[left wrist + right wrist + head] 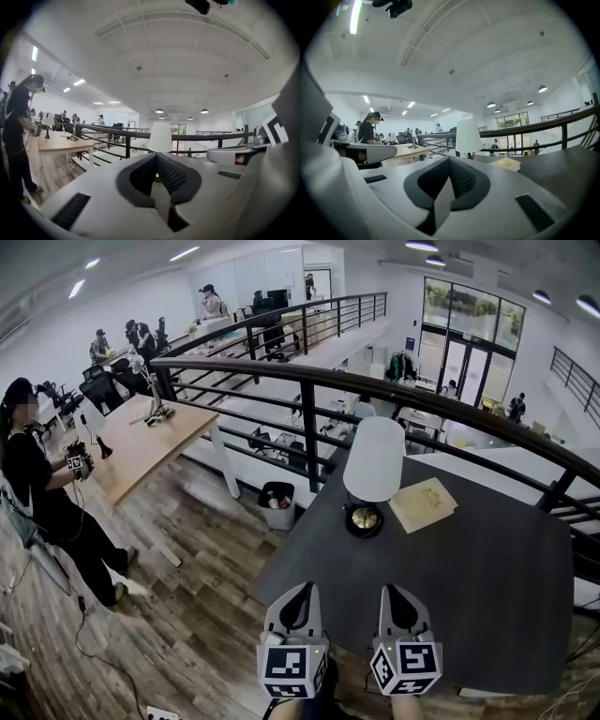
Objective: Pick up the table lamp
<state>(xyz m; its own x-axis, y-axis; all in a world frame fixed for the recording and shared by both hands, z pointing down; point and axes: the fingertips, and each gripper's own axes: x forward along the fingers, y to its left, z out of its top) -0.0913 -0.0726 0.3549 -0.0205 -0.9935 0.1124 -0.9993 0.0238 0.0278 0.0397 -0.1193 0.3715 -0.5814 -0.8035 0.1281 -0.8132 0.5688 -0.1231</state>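
Table lamp (pixel 372 465) upright, far side of dark surface (pixel 487 577), just beside yellow booklet (pixel 423 504); untouched. L gripper (pixel 301 591) & R gripper (pixel 399 592) at near edge, aimed at lamp. Fingers on both pressed together, nothing between. Judged: approach stage; must spread before grasp.

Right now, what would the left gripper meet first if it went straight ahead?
Probably the table lamp, centred just beyond the left gripper's shut jaws; only bare table lies between, though depth is unclear.

Matt dark table (pixel 487 568), smooth white lamp shade (pixel 375 457) with glossy metal base (pixel 363 519), wood-plank floor (pixel 187 549)
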